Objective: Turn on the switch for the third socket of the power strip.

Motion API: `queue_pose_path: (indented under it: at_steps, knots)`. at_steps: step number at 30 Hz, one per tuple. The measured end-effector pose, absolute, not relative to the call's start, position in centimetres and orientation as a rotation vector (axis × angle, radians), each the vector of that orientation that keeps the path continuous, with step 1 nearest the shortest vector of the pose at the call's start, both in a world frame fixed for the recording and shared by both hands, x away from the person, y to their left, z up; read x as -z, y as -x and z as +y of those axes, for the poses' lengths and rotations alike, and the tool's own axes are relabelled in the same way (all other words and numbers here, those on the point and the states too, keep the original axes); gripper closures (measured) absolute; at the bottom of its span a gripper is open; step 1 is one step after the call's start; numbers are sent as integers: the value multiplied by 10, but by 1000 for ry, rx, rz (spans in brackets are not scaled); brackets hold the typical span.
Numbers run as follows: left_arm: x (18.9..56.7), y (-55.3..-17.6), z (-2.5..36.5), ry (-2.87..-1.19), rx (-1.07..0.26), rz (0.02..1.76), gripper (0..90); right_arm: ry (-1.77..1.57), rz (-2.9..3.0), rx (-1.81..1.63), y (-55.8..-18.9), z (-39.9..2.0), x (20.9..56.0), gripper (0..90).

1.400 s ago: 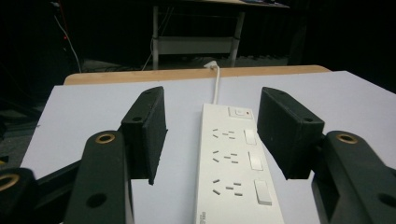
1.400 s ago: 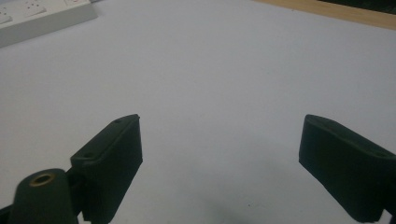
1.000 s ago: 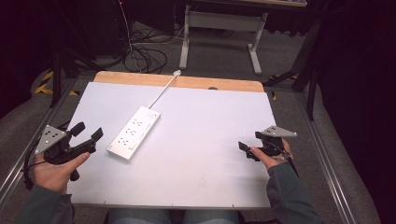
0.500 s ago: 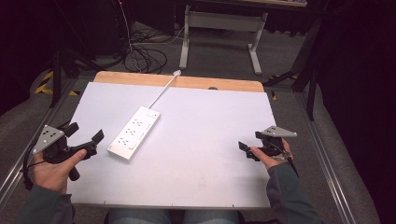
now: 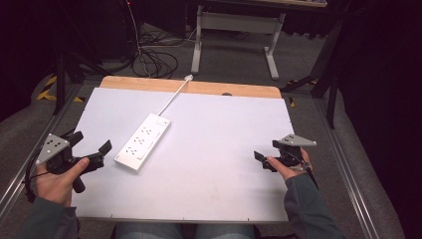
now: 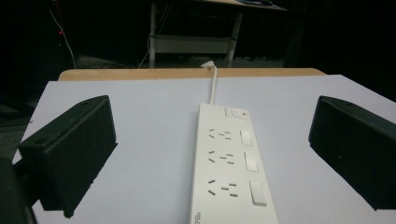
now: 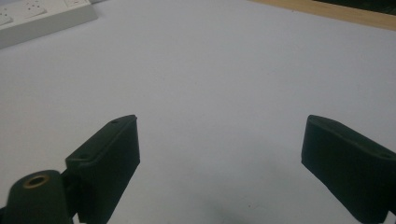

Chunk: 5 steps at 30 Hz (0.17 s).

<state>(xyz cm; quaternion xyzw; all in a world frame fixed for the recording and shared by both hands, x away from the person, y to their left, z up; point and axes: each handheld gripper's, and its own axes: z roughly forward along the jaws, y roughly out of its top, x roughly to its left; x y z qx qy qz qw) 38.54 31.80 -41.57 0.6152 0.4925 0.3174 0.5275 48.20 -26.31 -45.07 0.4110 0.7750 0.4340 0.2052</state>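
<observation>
A white power strip (image 5: 143, 142) lies slantwise on the white tabletop (image 5: 214, 149), left of the middle. Its cord (image 5: 174, 95) runs to the far edge. My left gripper (image 5: 90, 143) is held low at the table's left edge, open, just left of the strip's near end and apart from it. In the left gripper view the strip (image 6: 229, 163) runs lengthwise between the wide-spread jaws of the left gripper (image 6: 212, 154), showing sockets and switches. My right gripper (image 5: 267, 150) hovers open over bare tabletop at the right. The right gripper (image 7: 229, 163) holds nothing, and the strip (image 7: 42, 16) shows far off.
A wooden strip (image 5: 199, 87) borders the table's far edge. Metal rails (image 5: 348, 169) run along both sides. Behind the table, on the floor, stand a white desk frame (image 5: 234, 30) and a tangle of cables (image 5: 149, 59).
My left hand has shifted slightly and its jaws look a touch wider apart. The right gripper and the power strip have stayed put.
</observation>
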Motion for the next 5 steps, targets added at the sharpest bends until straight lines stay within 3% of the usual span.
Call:
queue_pose_path:
  at_steps: [5]
  knots:
    - [416,-386,318,-1468,-752,1176,13,-1134,2166,-1215,-482,-263,451,86]
